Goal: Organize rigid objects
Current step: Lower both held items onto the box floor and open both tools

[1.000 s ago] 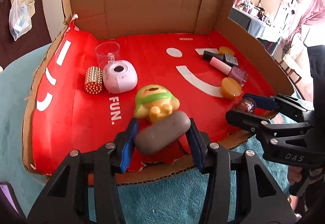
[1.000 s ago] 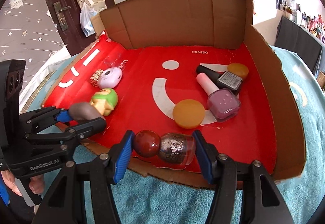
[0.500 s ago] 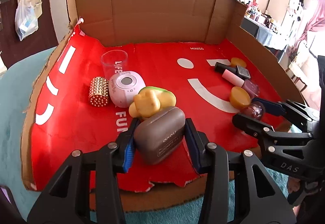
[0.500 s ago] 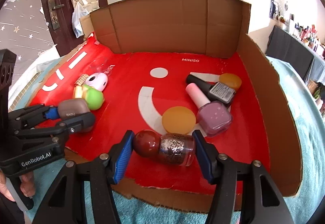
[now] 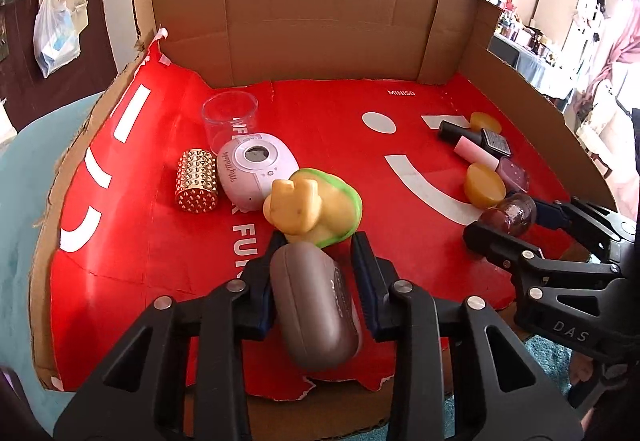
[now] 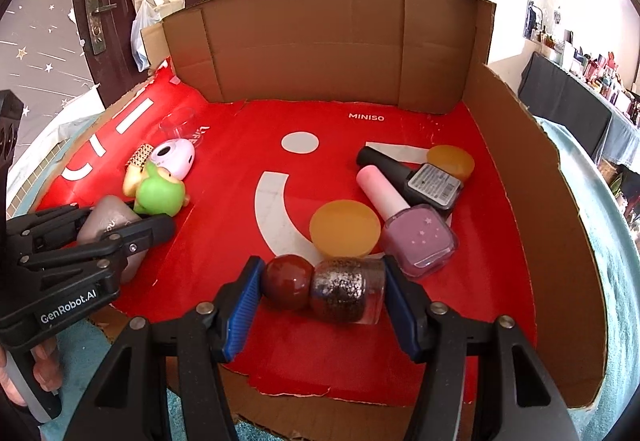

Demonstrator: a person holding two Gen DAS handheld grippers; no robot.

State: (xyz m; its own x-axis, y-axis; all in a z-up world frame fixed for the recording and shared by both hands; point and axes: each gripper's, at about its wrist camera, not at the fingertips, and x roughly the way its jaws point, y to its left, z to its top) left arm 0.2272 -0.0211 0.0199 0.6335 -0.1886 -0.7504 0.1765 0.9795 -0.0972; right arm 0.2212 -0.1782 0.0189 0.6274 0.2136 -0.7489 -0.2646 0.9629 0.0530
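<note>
left gripper (image 5: pixel 316 265): clamped on grey case (image 5: pixel 316 309), near edge of box (image 5: pixel 320 21), 6 o'clock of green toy (image 5: pixel 316 207)
right gripper (image 6: pixel 316 293): clamped on glitter bottle (image 6: pixel 324 287), 6 o'clock of amber disc (image 6: pixel 345 227)
box print: "MINISO"
gripper marks: "GenRobot.AI" on left, "DAS" on right
case text: unreadable

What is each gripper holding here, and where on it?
Left gripper: grey earbud case, across its sides. Right gripper: glitter nail polish bottle, end to end, cap and base.
</note>
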